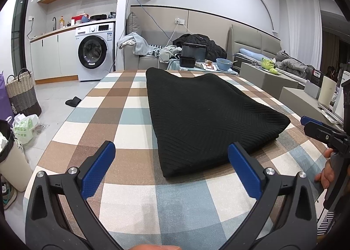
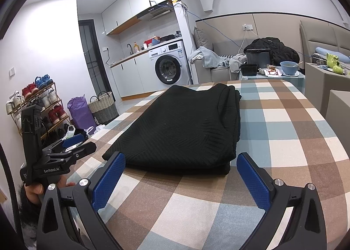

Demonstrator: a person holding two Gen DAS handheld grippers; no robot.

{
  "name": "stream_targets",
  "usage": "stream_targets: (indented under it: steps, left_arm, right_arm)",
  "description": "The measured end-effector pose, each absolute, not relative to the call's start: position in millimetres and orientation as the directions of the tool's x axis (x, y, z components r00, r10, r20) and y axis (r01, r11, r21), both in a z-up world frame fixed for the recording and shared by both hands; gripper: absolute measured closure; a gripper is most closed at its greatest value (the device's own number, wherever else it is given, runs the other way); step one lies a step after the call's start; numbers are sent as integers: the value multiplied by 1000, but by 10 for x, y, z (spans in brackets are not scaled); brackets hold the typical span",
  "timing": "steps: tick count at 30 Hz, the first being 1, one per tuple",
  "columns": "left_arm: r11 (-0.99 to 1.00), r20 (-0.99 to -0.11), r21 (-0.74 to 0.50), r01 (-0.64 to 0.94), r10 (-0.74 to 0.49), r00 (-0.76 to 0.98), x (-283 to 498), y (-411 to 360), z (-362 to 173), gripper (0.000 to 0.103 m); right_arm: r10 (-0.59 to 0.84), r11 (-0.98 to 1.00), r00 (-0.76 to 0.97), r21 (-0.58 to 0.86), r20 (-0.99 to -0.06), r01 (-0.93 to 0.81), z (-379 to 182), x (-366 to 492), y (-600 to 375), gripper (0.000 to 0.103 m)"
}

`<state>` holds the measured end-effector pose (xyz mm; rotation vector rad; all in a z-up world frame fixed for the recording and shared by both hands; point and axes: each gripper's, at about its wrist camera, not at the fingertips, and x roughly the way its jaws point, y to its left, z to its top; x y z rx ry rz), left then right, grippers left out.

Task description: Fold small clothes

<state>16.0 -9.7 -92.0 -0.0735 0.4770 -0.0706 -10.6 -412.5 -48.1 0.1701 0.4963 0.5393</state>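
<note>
1. Black ribbed knit garment (image 1: pixel 205 118) lies folded flat on the checked tablecloth (image 1: pixel 122 118), mid-table.
2. We judge it soft, limp, fairly thick and light; grab a near corner or layered edge, pinching all layers.
3. Left gripper (image 1: pixel 172 164): spread wide, empty, just short of the garment's near edge.
4. Right gripper (image 2: pixel 181 173): likewise wide, holding nothing.

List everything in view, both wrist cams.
knit garment: 1, black, folded, on table
checked tablecloth: 1, brown/blue/cream, covers table
washing machine: 1, white, under counter
woven basket: 1, beige/grey, on floor
bowl: 1, blue, far side table
shoe rack: 1, shoes on it, by wall
left gripper: 1, black with blue pads, open, at garment's near edge
right gripper: 1, same, open, at near edge
</note>
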Motion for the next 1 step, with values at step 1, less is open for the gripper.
stream_targets:
  steps: [1]
  left_arm:
    - [995,-456,-88,50,-85,886,161,-96,-924,1]
  right_arm:
    - [531,847,744,283,-407,-450,-480,-106,-4125,0]
